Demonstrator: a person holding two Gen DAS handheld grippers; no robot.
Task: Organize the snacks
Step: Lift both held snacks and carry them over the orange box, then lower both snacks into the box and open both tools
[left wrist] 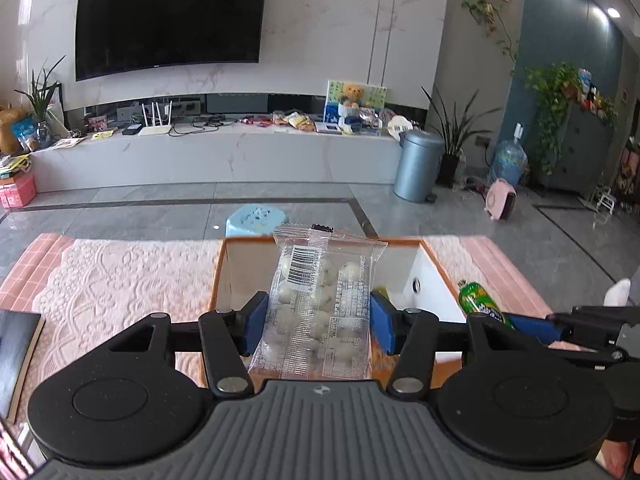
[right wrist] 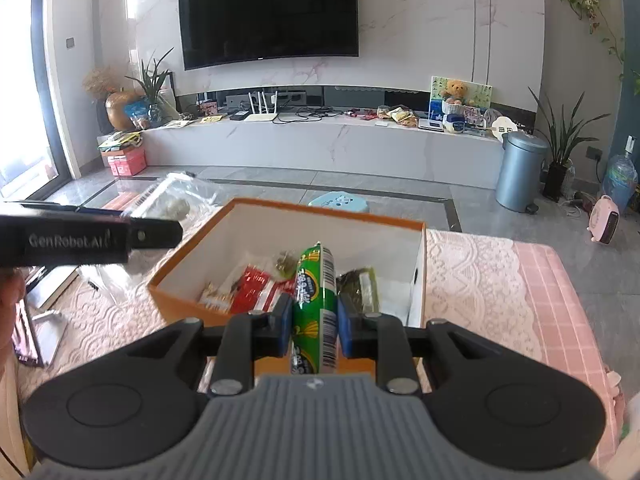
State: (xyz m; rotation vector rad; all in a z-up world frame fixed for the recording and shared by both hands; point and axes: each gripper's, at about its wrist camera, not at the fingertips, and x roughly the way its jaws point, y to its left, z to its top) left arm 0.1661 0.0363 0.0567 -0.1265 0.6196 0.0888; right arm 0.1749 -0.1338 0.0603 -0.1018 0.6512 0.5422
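Left wrist view, from left to right: the pink lace-covered worktop (left wrist: 120, 276), then the left gripper (left wrist: 316, 320), whose blue fingers (left wrist: 256, 322) are closed on a clear plastic packet of small white round sweets (left wrist: 320, 300). The packet stands up between them, in front of the open orange cardboard box with white inside (left wrist: 232, 276). At the right edge appears the right gripper (right wrist: 312, 326). In the right wrist view its fingers (right wrist: 346, 328) press on both sides of a green sausage-shaped snack stick with a barcode (right wrist: 314, 300), which points forward over the near wall of the box. Inside the box lie a red wrapper (right wrist: 256, 292) and a dark green seaweed-like packet (right wrist: 360, 284). I judge the task is partly done: some snacks are in the box, two are held and not yet placed. If more snacks remain outside, I cannot tell.
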